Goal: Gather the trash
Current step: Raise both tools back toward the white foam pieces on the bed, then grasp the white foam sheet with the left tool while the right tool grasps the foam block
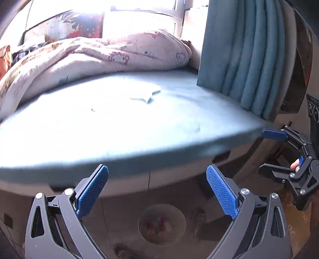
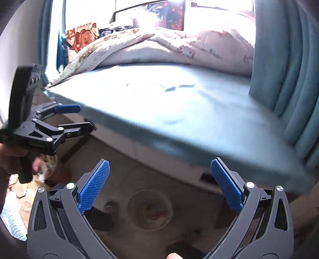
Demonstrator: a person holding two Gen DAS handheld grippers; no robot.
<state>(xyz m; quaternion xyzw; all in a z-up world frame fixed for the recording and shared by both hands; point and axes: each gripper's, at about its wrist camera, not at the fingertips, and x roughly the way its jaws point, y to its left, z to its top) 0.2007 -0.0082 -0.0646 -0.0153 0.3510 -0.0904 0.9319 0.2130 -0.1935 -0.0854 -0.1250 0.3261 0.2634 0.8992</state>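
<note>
Both grippers are hovering short of a bed (image 1: 119, 135), jaws spread wide and holding nothing: the left gripper (image 1: 157, 189) and the right gripper (image 2: 159, 185). A white crumpled paper scrap (image 1: 146, 95) is lying on the pale blue sheet, possibly tissue, since glare is washing it out; its long axis is running left to right. A pink quilt (image 1: 119, 55) is lying behind it. No writing is legible.

Harsh daylight from the window (image 1: 139, 18) at 12 o'clock blows out the bed (image 1: 119, 119) sheet; the floor (image 1: 179, 199) lies dim, edges curve and motion blur smears detail.
</note>
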